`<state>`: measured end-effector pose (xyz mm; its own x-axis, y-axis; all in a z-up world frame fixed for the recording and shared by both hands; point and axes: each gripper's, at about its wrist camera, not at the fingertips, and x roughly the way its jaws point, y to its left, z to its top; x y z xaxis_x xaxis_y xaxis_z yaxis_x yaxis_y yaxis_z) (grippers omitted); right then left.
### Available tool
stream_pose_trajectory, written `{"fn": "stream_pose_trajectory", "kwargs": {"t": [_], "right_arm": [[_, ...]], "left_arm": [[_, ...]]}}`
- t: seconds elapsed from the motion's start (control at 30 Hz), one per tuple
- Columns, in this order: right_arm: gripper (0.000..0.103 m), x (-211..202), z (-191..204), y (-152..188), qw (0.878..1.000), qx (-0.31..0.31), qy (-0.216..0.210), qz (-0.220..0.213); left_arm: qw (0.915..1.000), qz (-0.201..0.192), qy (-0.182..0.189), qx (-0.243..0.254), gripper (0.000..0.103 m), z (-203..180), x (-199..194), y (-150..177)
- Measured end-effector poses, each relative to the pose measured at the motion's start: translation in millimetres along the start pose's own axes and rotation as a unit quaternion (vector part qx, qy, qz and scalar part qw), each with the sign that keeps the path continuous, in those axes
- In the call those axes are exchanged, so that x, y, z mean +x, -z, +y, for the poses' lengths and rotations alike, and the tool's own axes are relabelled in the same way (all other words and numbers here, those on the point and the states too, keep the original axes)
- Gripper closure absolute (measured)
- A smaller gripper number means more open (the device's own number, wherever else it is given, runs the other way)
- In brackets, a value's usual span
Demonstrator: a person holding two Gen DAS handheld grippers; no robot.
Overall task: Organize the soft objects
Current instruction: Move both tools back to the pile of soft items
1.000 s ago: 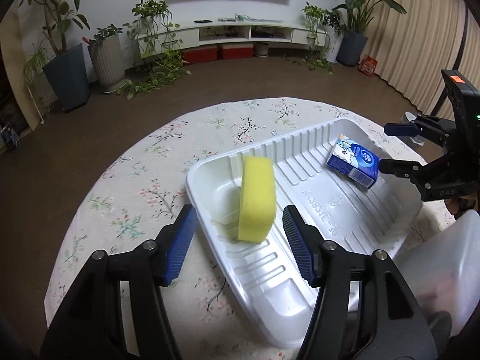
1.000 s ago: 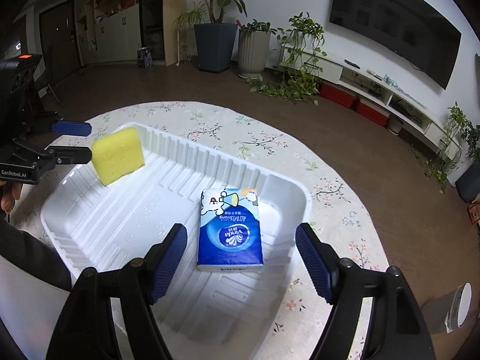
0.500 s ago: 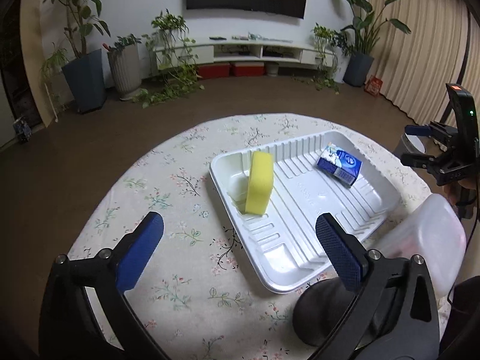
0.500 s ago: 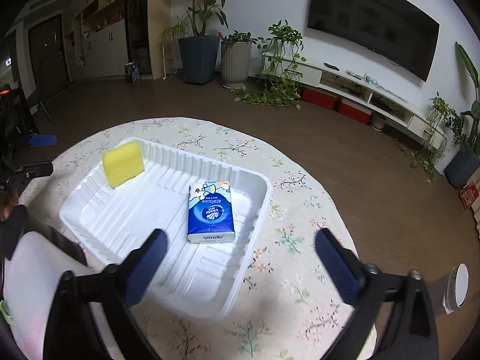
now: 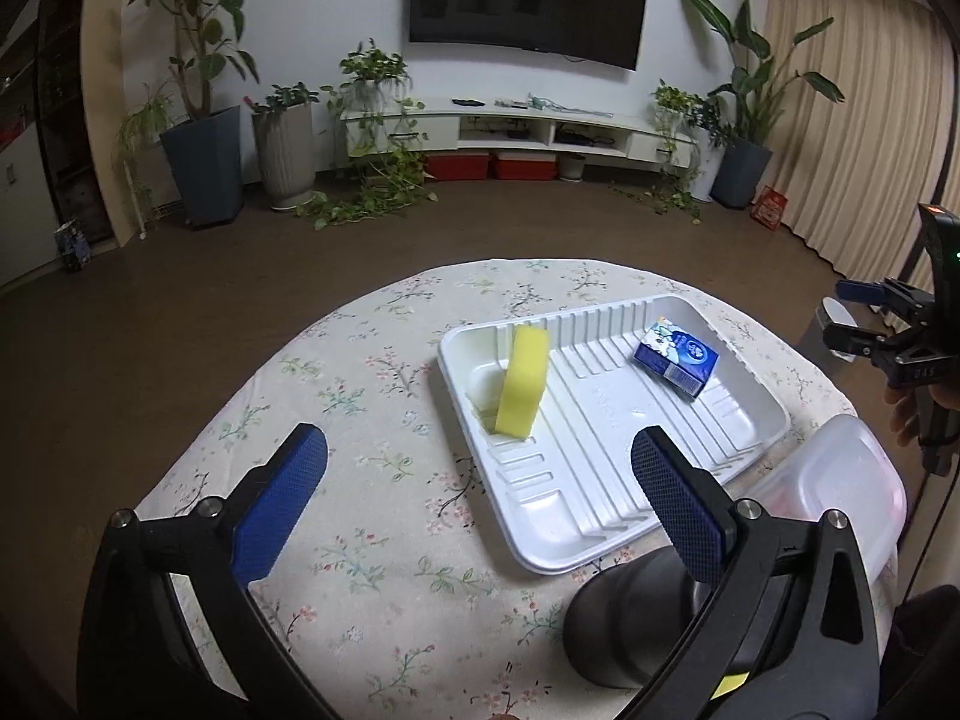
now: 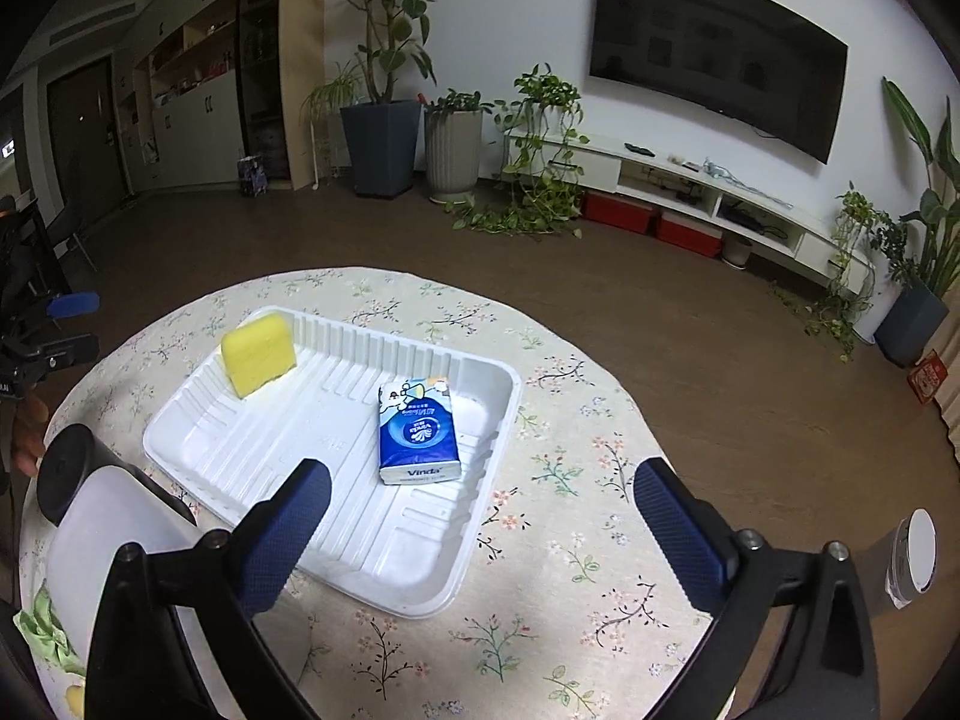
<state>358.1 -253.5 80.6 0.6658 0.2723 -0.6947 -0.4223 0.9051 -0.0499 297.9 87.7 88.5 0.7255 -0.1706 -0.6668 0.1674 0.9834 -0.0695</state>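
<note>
A yellow sponge [image 5: 523, 382] stands on its edge in the near-left corner of a white ribbed tray [image 5: 606, 468]. A blue tissue pack [image 5: 677, 357] lies flat at the tray's far right. In the right wrist view the sponge [image 6: 259, 353] leans at the tray's [image 6: 198, 450] far left and the tissue pack [image 6: 416, 432] lies near the middle. My left gripper [image 5: 477, 489] is wide open and empty, held back above the table's near side. My right gripper [image 6: 480, 531] is wide open and empty, held back from the tray.
The round table has a floral cloth [image 5: 372, 396]. A clear lidded plastic box [image 5: 840, 492] and a dark round object [image 5: 636, 618] stand beside the tray's near end. A small white cylinder [image 6: 915, 558] stands at the right edge of the right wrist view. Plants and a TV unit stand far behind.
Both grippers have opened wider and pulled back and up from the tray. The sponge and the tissue pack stay where they were in the tray.
</note>
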Motion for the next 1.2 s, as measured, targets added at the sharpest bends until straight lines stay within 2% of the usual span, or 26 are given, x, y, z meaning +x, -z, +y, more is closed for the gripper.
{"fn": "stream_pose_trajectory", "kwargs": {"t": [0.17, 0.4, 0.63, 0.9, 1.07, 1.2], "right_arm": [[0.0, -13.4, -3.4, 6.2, 1.0, 0.011, 0.001, -0.002], [0.0, -42.3, -4.4, 30.0, 1.0, 0.022, 0.0, -0.003], [0.0, -75.8, -1.9, 74.7, 0.999, 0.047, 0.0, 0.006], [0.0, -104.2, 11.4, 134.1, 0.995, 0.092, -0.01, 0.031], [0.0, -121.7, 26.8, 170.1, 0.992, 0.113, -0.014, 0.051], [0.0, -136.5, 39.7, 185.7, 0.992, 0.113, -0.016, 0.054]], "left_arm": [[1.0, -0.003, 0.001, -0.009, 0.0, 0.5, -17.1, 13.4], [1.0, -0.003, 0.001, -0.003, 0.0, -9.3, -52.9, 50.5], [1.0, -0.004, 0.005, 0.005, 0.0, -24.7, -93.6, 96.3], [0.9998, 0.012, 0.014, 0.001, 0.0, -55.1, -126.8, 153.1], [0.9997, 0.016, 0.016, 0.008, 0.0, -73.4, -143.0, 174.8], [0.9996, 0.013, 0.023, 0.006, 0.0, -82.0, -154.6, 183.7]]}}
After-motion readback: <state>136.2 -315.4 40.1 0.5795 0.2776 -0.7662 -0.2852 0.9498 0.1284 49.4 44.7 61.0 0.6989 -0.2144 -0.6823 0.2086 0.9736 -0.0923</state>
